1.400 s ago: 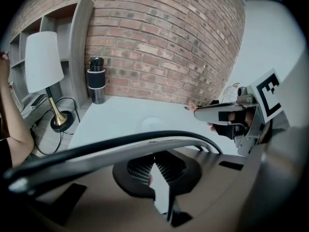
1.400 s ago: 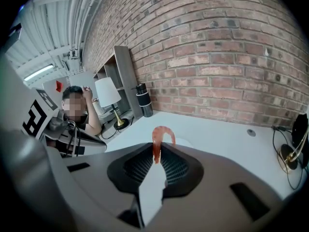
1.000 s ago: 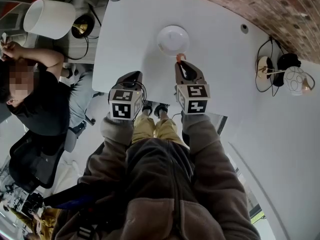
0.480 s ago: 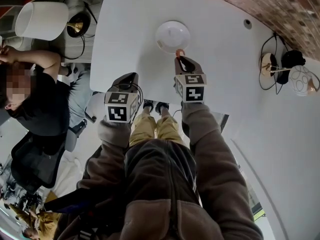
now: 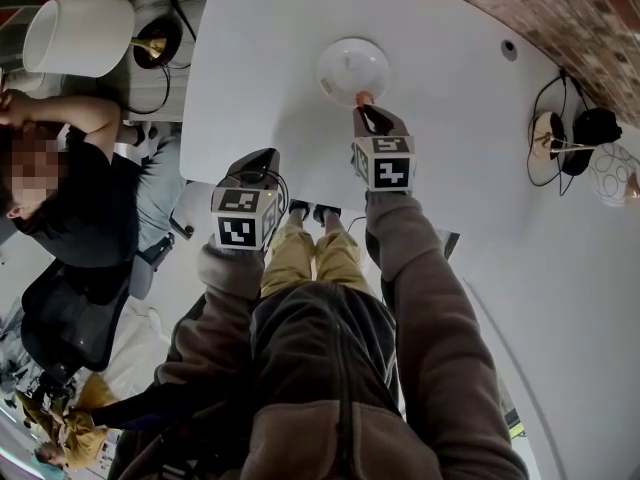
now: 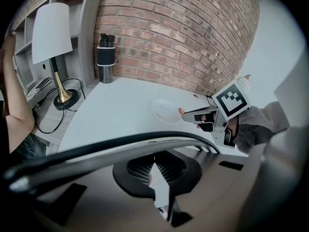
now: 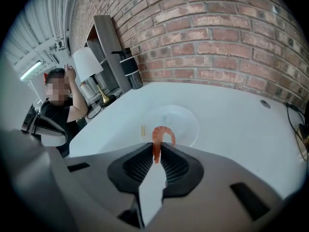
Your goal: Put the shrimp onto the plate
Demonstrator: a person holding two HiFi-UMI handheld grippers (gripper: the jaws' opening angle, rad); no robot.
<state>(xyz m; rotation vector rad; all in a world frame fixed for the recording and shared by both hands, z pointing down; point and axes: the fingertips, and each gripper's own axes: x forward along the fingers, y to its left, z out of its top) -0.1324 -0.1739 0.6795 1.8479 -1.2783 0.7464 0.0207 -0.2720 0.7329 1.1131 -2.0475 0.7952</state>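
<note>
The right gripper (image 7: 157,152) has its jaws closed on the shrimp (image 7: 162,134), whose curved end projects ahead of the jaw tips at the near rim of the plate (image 7: 190,122). The left gripper (image 6: 155,164) has its jaws together with nothing between them. It is positioned behind and to the left of the right gripper.

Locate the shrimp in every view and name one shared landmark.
Head view: upper centre, shrimp at the right tool tip, by the near rim of the white plate.
Left gripper view: right of centre, a pink speck beside the plate.
Right gripper view: centre, pinched in the jaws.
Shared landmark: the white plate.
</note>
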